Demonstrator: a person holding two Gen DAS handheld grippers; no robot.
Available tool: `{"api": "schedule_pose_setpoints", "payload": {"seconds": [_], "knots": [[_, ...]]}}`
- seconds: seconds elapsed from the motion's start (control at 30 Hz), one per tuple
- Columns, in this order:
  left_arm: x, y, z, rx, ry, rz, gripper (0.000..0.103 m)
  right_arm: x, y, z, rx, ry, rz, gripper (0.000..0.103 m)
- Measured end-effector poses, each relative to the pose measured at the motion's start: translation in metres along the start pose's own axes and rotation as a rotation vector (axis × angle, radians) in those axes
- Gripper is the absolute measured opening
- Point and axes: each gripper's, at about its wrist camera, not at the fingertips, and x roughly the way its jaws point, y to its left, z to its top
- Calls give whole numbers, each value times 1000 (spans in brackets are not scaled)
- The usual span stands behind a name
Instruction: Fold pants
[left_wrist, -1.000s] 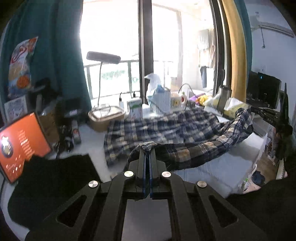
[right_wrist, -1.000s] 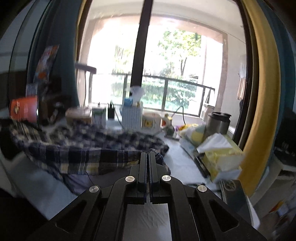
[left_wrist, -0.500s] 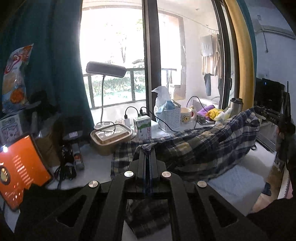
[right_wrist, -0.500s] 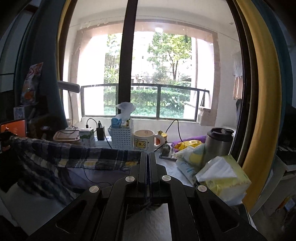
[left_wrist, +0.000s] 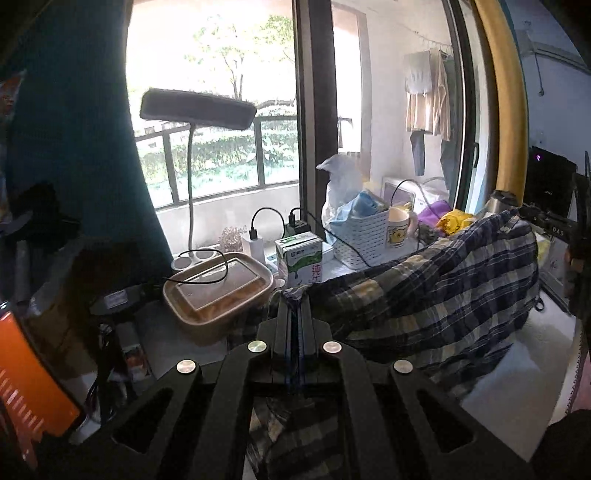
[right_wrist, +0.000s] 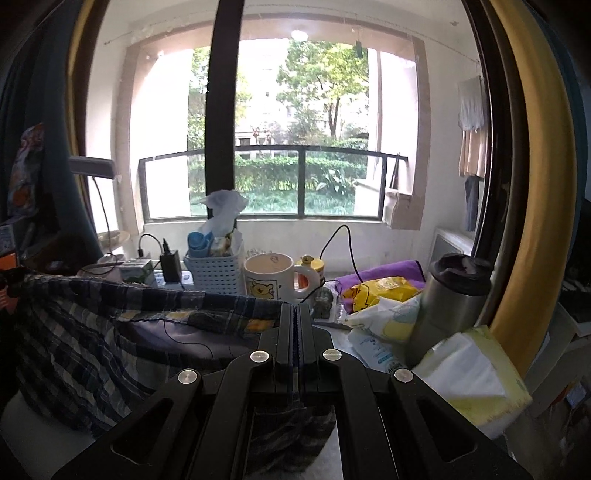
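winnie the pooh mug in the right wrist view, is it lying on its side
No, the Winnie the Pooh mug stands upright beside the white basket, its open rim facing up.

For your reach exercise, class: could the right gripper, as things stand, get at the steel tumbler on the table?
Probably not yet. The right gripper is shut on the plaid pants, so it is occupied. The steel tumbler stands to its right, hemmed in by a tissue pack in front.

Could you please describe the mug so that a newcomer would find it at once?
Look along the window side of the table. The mug stands between the white basket and the steel tumbler. Only it bears a yellow cartoon bear.
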Motion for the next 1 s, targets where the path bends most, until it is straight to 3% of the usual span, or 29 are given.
{"api": "schedule_pose_setpoints", "payload": {"seconds": [0.33,0.53,0.6,0.67,0.73,0.87,1.0], "knots": [[84,25,10,57,98,4,1,72,0,4,12,88,0,1],[125,47,8,-19,161,-5,6,122,1,-2,16,168,0,1],[130,54,6,-54,175,16,18,137,0,-6,23,193,-3,1],[127,59,6,-72,159,35,55,152,-1,-11,23,220,-18,1],[115,63,9,-85,122,59,70,163,0,-15,12,243,-33,1],[87,70,6,-113,79,103,78,172,3,-18,-18,264,-59,1],[70,66,-18,-146,137,55,78,167,4,-18,-28,263,-61,2]]}}
